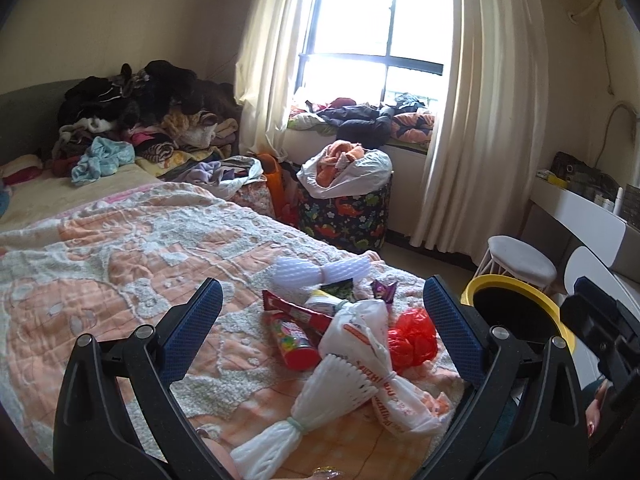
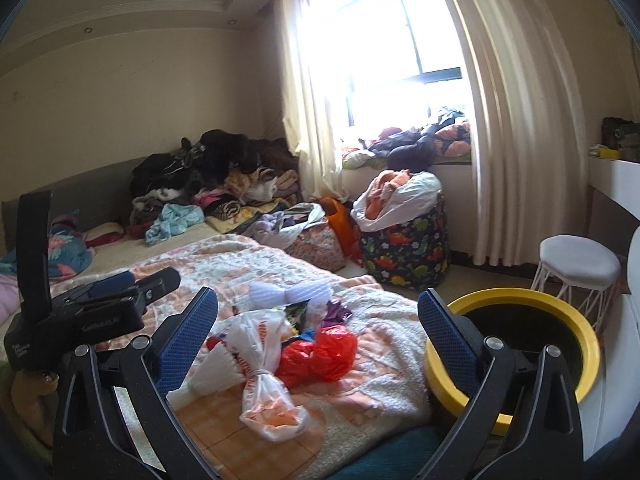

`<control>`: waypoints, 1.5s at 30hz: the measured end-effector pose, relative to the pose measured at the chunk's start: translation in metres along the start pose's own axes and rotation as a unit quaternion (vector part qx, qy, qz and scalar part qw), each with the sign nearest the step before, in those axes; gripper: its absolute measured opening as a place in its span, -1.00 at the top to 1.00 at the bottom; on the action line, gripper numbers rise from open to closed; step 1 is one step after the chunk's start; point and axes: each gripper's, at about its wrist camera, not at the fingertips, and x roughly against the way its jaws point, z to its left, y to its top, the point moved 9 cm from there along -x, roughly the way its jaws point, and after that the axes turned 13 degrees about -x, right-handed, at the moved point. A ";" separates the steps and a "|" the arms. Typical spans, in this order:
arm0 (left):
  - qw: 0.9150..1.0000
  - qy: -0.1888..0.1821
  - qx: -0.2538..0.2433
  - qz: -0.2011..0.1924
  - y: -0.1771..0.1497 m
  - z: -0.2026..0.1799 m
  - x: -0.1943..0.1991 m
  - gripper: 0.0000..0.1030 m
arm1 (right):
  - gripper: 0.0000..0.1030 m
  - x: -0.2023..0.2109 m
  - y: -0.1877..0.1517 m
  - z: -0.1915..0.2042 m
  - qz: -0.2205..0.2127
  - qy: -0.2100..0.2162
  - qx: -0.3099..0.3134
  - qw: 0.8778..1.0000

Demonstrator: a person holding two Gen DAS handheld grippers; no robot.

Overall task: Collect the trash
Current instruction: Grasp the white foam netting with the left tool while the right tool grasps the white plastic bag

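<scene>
Both held spread and empty: left gripper [image 1: 320,308], right gripper [image 2: 318,312]. Crinkled red plastic bag [image 2: 316,354] lay just ahead, round yellow-rimmed black bin [image 2: 516,344] rightward; might slip from pads, being thin

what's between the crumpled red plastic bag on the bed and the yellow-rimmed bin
Nothing visible. The crumpled red plastic bag lies near the bed's edge, with only bare blanket between it and the yellow-rimmed bin beside the bed. The open right gripper faces it.
</scene>
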 end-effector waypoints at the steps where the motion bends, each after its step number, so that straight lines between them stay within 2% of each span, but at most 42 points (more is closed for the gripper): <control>1: 1.000 0.002 0.002 0.001 0.000 0.002 0.000 -0.79 | -0.88 -0.002 -0.002 0.003 0.006 0.004 0.002 1.000; 10: 0.999 0.026 0.017 0.012 -0.007 0.033 -0.004 -0.79 | -0.88 -0.032 -0.026 0.029 0.068 0.037 0.023 0.997; 13: 0.999 0.028 0.027 0.027 -0.017 0.048 -0.010 -0.79 | -0.88 -0.044 -0.036 0.035 0.100 0.053 0.027 0.993; 17: 0.998 0.021 0.032 0.055 -0.035 0.065 -0.020 -0.79 | -0.88 -0.060 -0.049 0.031 0.138 0.049 0.020 0.989; 21: 0.996 -0.018 0.018 0.087 -0.054 0.062 -0.032 -0.79 | -0.88 -0.077 -0.068 0.021 0.186 0.039 0.016 0.982; 25: 0.989 -0.084 0.025 0.120 -0.076 0.048 -0.041 -0.79 | -0.88 -0.089 -0.092 0.020 0.237 0.042 0.023 0.970; 27: 0.986 -0.100 0.026 0.133 -0.085 0.043 -0.044 -0.79 | -0.86 -0.095 -0.106 0.019 0.263 0.036 0.031 0.964; 29: 0.983 -0.109 0.027 0.144 -0.089 0.040 -0.048 -0.79 | -0.77 -0.102 -0.119 0.016 0.292 0.030 0.032 0.956; 30: 0.982 -0.116 0.029 0.148 -0.092 0.038 -0.049 -0.79 | -0.58 -0.104 -0.123 0.014 0.300 0.029 0.029 0.953; 33: 0.977 -0.139 0.027 0.158 -0.098 0.030 -0.052 -0.79 | -0.41 -0.114 -0.136 0.008 0.334 0.026 0.014 0.942; 34: 0.975 -0.148 0.023 0.163 -0.100 0.026 -0.053 -0.78 | -0.24 -0.115 -0.139 0.007 0.342 0.027 0.012 0.939; 35: 0.973 -0.155 0.018 0.170 -0.103 0.021 -0.054 -0.73 | -0.12 -0.117 -0.143 0.007 0.351 0.025 0.012 0.936; 36: 0.971 -0.162 0.012 0.176 -0.105 0.016 -0.055 -0.67 | -0.11 -0.118 -0.146 0.005 0.357 0.024 0.008 0.934; 39: 0.965 -0.177 -0.008 0.194 -0.111 0.005 -0.059 -0.59 | 0.09 -0.114 -0.143 0.005 0.355 0.039 -0.007 0.934; 43: 0.959 -0.185 -0.042 0.212 -0.119 -0.010 -0.062 -0.50 | 0.15 -0.107 -0.136 0.003 0.343 0.046 -0.011 0.938; 45: 0.956 -0.182 -0.058 0.224 -0.125 -0.015 -0.064 -0.30 | 0.16 -0.104 -0.131 0.001 0.335 0.051 -0.014 0.941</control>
